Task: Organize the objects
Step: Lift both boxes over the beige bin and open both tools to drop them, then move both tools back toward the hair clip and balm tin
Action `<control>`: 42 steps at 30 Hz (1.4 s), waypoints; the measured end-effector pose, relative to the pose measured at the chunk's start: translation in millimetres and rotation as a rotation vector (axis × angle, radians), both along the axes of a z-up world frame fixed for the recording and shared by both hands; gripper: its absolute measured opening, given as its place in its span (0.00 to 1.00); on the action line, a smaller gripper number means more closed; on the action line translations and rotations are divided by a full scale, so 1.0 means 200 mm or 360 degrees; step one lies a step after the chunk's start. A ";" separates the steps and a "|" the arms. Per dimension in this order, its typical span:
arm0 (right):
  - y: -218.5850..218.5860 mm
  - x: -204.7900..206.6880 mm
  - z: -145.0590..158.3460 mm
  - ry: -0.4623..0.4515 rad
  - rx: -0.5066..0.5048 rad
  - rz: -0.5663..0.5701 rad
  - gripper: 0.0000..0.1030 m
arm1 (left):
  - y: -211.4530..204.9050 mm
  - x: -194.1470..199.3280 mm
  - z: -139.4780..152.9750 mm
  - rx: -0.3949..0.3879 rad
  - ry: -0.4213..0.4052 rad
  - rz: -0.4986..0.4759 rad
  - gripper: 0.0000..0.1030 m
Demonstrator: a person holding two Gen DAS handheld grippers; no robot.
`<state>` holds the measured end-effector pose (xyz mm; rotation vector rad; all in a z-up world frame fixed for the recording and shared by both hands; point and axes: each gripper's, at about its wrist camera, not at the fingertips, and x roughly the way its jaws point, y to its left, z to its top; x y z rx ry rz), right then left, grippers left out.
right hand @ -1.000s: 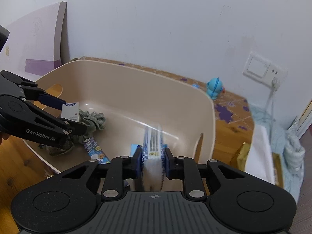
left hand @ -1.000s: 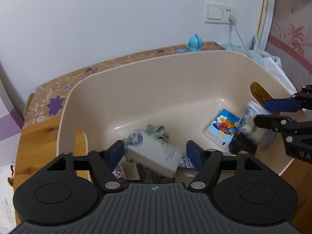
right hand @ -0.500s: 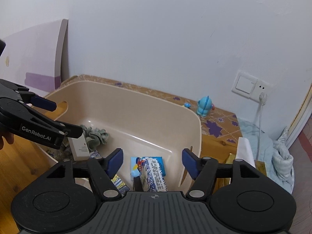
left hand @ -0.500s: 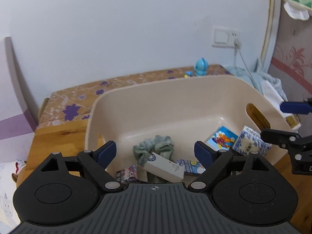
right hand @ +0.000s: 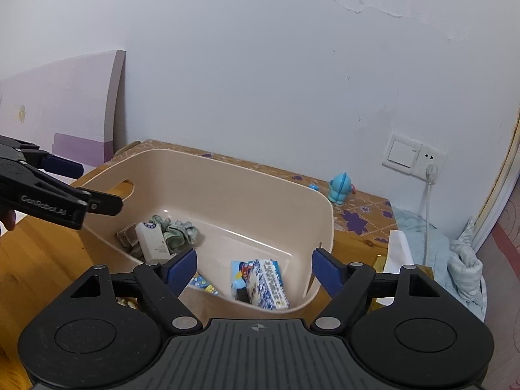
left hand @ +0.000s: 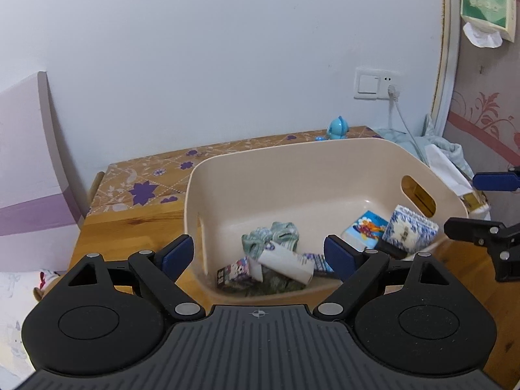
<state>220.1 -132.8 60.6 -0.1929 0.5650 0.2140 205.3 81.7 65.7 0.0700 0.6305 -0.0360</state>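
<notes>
A beige plastic basket stands on the wooden table. Inside lie a white box, a green scrunchie, a blue-and-white patterned tissue pack, a blue cartoon pack and a small cartoon box. My left gripper is open and empty, held back above the basket's near rim. My right gripper is open and empty above the basket's right end.
A blue toy figure stands at the table's back by the wall. A wall socket with a white cable is to the right. Light blue cloth lies right of the table. A purple board leans at left.
Both grippers let go of their items into the basket, opened wide, and pulled back and up. The white box and the patterned tissue pack now lie in the basket.
</notes>
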 end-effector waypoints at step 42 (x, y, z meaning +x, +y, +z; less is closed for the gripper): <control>0.07 -0.22 -0.49 0.0327 0.0001 -0.0010 1.00 | 0.01 -0.24 -0.55 -0.0057 0.0290 -0.0064 0.89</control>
